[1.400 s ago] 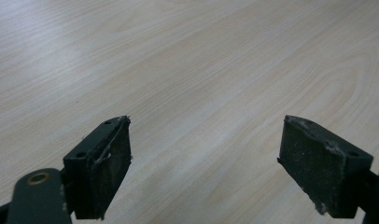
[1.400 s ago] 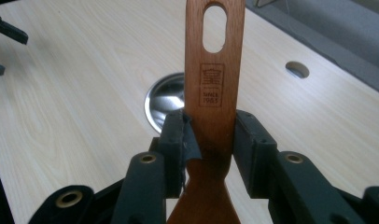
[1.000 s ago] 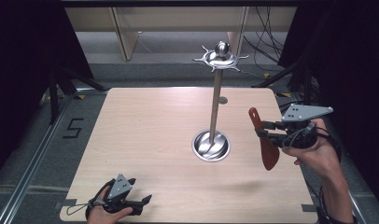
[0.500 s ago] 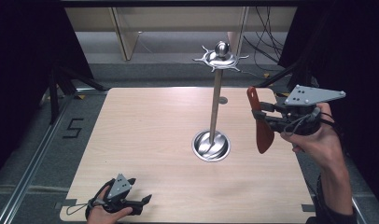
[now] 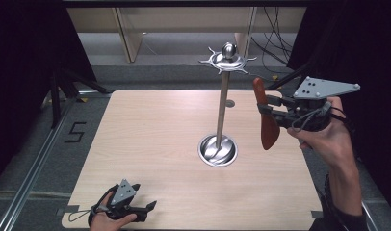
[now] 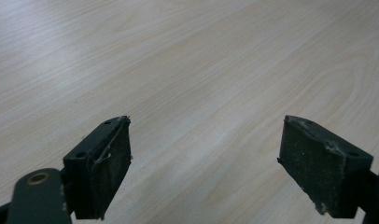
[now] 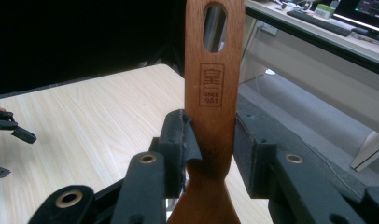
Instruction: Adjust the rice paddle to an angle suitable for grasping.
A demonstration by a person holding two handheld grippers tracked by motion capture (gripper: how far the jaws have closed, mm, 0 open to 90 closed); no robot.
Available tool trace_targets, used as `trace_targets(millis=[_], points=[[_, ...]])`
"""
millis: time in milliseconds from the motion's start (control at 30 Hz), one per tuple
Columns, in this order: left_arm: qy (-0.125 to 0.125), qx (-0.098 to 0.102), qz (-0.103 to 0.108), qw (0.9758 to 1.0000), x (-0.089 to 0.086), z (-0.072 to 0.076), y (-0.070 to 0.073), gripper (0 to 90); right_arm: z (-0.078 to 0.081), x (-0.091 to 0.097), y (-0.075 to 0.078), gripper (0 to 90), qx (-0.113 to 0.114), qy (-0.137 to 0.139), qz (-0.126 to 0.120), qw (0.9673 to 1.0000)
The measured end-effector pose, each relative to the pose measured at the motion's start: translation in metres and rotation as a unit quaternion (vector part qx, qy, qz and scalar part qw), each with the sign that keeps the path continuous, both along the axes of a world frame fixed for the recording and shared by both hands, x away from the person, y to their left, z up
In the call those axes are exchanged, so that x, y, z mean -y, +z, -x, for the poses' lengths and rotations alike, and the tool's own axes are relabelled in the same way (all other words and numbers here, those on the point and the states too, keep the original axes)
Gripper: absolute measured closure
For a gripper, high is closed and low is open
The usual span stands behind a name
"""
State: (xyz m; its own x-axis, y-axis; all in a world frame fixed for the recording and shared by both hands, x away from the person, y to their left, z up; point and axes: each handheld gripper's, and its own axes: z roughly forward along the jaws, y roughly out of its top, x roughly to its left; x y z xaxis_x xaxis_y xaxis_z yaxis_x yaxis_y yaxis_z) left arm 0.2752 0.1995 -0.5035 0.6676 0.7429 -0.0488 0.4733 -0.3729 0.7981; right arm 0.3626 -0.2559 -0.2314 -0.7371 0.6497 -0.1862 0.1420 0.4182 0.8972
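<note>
**Spatula held upright beside the hanging stand**

The jaws of the right gripper [image 7: 208,154] pinch the flat handle of a reddish-brown wooden spatula [image 7: 211,93] from both sides, pads pressed on the wood just below a stamped maker's mark. The grip sits well down the handle, so the oblong hanging hole at the top end stays free. In the high view the spatula [image 5: 267,120] hangs blade-down in the air above the right edge of the tabletop [image 5: 150,144], handle end tilted up toward the head of the stand. That pose suits hooking the hole over a prong, I judge.

The tall polished-steel utensil stand [image 5: 221,106] rises from a round base near the middle of the tabletop; its crown of short hooks sits just left of the handle end, apart from it.

The left gripper [image 5: 144,210] rests at the near-left corner, jaws spread over bare wood, out of the way.
</note>
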Motion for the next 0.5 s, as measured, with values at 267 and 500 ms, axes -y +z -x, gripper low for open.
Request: trace_targets(millis=[267, 500], points=[[-0.010, 0.009, -0.006, 0.9999, -0.001, -0.001, 0.001, 16.0, -0.006, -0.008, 0.008, 67.1, 0.008, 0.003, -0.007, 0.9999], [-0.010, 0.008, -0.006, 0.9999, -0.001, -0.001, 0.001, 16.0, -0.011, -0.013, 0.014, 67.0, 0.013, -0.004, -0.008, 0.9999]])
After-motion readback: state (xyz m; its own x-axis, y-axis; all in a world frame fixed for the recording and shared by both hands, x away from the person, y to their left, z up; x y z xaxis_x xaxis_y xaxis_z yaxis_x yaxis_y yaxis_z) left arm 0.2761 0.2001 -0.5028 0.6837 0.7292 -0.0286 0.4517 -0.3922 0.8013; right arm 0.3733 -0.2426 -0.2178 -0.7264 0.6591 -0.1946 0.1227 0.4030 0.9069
